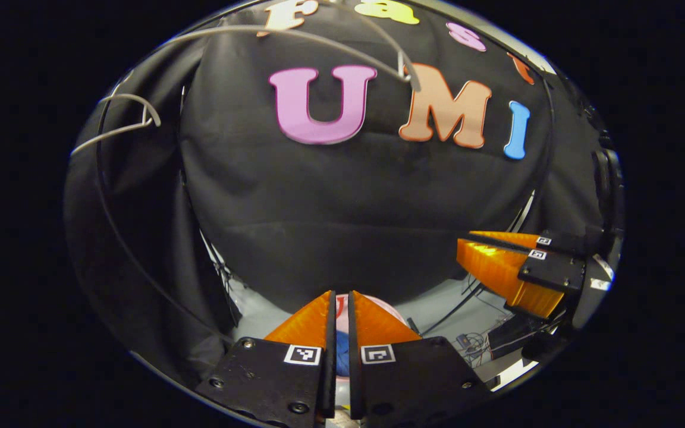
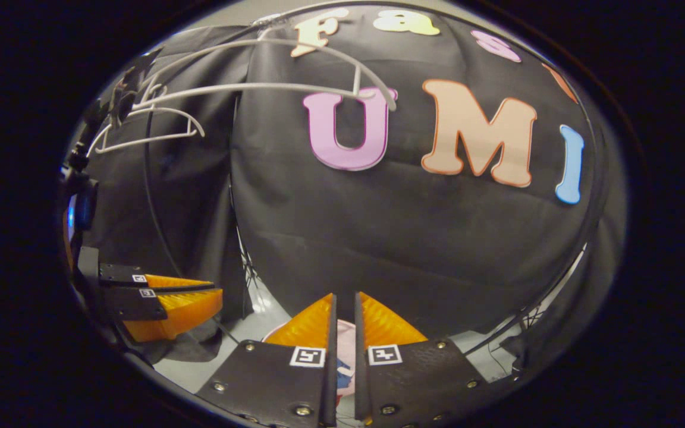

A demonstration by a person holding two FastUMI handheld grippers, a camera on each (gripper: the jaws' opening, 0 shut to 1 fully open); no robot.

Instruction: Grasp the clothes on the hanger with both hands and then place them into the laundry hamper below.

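Largest in my field were the bare white wire hangers (image 2: 247, 89), curving overhead, above and ahead of both grippers; nothing hung from them, so I judged the removal step done. Below and just ahead of my left gripper (image 1: 341, 309), a round pale pink laundry hamper (image 1: 387, 307) lay partly hidden behind the fingers, with a bundle of blue cloth (image 1: 342, 351) visible in the slot between them, apparently resting inside the hamper. From my right gripper (image 2: 342, 312) I saw the same pink rim (image 2: 345, 339) directly beneath the tips, with a scrap of blue at the lower edge of the gap. I therefore took the clothes to be already deposited, and little or nothing of the task to remain beyond withdrawing; whether any garment lay outside the hamper I could not tell.

Pose: I held both grippers side by side, level, pointing forward and slightly down at the hamper. The right one appeared off to the right of my left gripper's tips, the left one off to the left of my right gripper's. Each pair of fingers stood nearly together, a narrow slit between them, gripping nothing.
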